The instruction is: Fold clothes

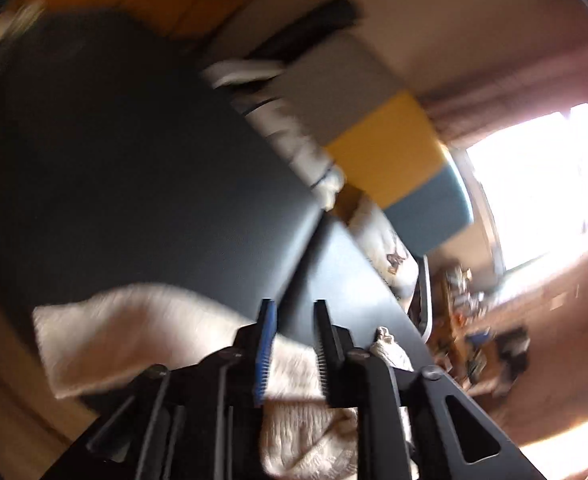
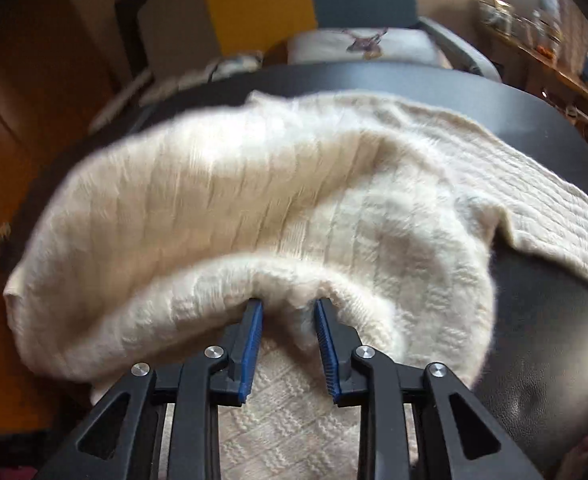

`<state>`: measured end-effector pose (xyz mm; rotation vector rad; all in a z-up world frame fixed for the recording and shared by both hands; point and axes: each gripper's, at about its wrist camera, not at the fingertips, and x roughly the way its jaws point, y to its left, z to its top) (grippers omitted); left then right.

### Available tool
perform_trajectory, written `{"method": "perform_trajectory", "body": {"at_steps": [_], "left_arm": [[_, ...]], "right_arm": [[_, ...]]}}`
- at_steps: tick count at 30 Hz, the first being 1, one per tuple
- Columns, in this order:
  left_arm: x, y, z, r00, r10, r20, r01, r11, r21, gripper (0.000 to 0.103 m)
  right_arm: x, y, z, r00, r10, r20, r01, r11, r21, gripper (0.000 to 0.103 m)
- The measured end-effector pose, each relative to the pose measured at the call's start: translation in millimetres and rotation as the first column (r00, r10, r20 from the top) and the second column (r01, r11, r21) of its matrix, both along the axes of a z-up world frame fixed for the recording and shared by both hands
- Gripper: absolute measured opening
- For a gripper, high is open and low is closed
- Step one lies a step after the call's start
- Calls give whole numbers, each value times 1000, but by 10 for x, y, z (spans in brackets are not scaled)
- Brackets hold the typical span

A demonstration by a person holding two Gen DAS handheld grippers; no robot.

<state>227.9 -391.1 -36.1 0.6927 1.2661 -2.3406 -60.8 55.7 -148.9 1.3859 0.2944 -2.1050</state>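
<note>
A cream cable-knit sweater (image 2: pixel 334 208) lies on the black table (image 2: pixel 542 320). In the right wrist view one part of it is raised and arches over the layer beneath. My right gripper (image 2: pixel 288 306) has a bunched fold of that knit between its blue pads and is shut on it. In the blurred left wrist view my left gripper (image 1: pixel 294 308) hovers over the table (image 1: pixel 133 160) with its fingers apart and only dark tabletop showing between them. The sweater (image 1: pixel 133 336) lies just below and to the left of those fingers.
Behind the table stands a bench with white cushions (image 1: pixel 294 136) and grey, yellow and teal wall panels (image 1: pixel 386 144). A deer-print cushion (image 2: pixel 366 44) and a grey chair arm (image 2: pixel 458 48) are at the far edge. A cluttered shelf (image 1: pixel 466 320) and a bright window (image 1: pixel 542 184) are on the right.
</note>
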Motion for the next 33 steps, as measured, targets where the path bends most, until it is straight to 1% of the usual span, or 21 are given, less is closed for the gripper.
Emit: {"method": "perform_trajectory", "body": {"at_steps": [1, 2, 4, 5, 6, 8, 10, 11, 12, 14, 16, 19, 21, 23, 24, 26, 27, 28, 29, 31, 33], "left_arm": [[-142, -5, 126, 999, -47, 2, 47, 997, -62, 59], [-338, 28, 197, 995, -99, 24, 102, 987, -121, 71], [-844, 176, 223, 971, -213, 110, 234, 943, -235, 72], [-1168, 299, 141, 946, -271, 177, 313, 904, -290, 73], [-1463, 430, 7, 914, -327, 242, 391, 867, -307, 73], [-1992, 688, -289, 829, -435, 351, 537, 793, -287, 73], [-2321, 883, -623, 752, -526, 398, 636, 737, -227, 73], [-2459, 972, -796, 712, -569, 412, 678, 710, -192, 72], [-2585, 1023, -928, 686, -606, 404, 703, 695, -151, 72], [-2801, 1075, -1123, 651, -667, 363, 732, 677, -69, 73], [-2939, 1122, -1275, 615, -703, 356, 757, 654, -17, 73], [-3017, 1160, -1425, 592, -706, 388, 768, 641, -6, 73], [-3034, 1207, -1405, 576, -713, 399, 788, 615, -38, 77], [-3049, 1302, -1419, 548, -713, 438, 813, 578, -77, 82], [-3050, 1353, -1430, 534, -710, 459, 824, 557, -97, 82], [-3017, 1459, -1471, 522, -693, 497, 837, 529, -142, 81], [-2996, 1512, -1494, 518, -683, 515, 841, 515, -164, 78], [-2980, 1540, -1498, 519, -680, 518, 843, 509, -175, 65], [-2972, 1540, -1491, 527, -684, 504, 837, 521, -169, 44], [-2963, 1529, -1483, 553, -692, 465, 817, 559, -140, 17], [-2910, 1514, -1450, 595, -665, 451, 789, 591, -169, 13]], "right_arm": [[57, -42, -68, 1000, 14, -19, -13, 999, 29, 30], [96, -69, -89, 999, 24, -35, -23, 999, 44, 32], [143, -85, -87, 998, 36, -52, -33, 998, 52, 34], [150, -70, -81, 998, 35, -50, -33, 998, 47, 34], [141, -41, -81, 999, 30, -38, -29, 999, 28, 34], [102, 37, -92, 1000, 12, -3, -12, 999, -30, 36], [43, 93, -60, 1000, 5, 25, -3, 997, -83, 44], [2, 83, 2, 1000, 16, 22, -14, 996, -90, 45], [-38, 72, 65, 999, 27, 20, -25, 995, -96, 45], [-119, 52, 189, 999, 48, 16, -46, 993, -109, 45], [-200, 31, 314, 998, 70, 11, -68, 990, -122, 43], [-321, 0, 501, 995, 101, 3, -100, 985, -141, 44], [-574, -153, 655, 989, 146, -16, -147, 979, -141, 49], [-923, -395, 614, 987, 159, -15, -160, 985, -64, 73], [-1101, -521, 584, 986, 164, -14, -164, 986, -19, 91], [-1363, -744, 469, 986, 169, -14, -167, 982, 92, 88], [-1486, -854, 407, 985, 171, -14, -167, 975, 150, 86], [-1595, -963, 325, 982, 187, -3, -183, 965, 188, 85], [-1667, -1062, 251, 977, 212, 9, -209, 954, 213, 82], [-1768, -1229, 103, 965, 259, 30, -257, 928, 268, 78], [-1846, -1340, -84, 956, 288, 52, -288, 895, 340, 78]]}}
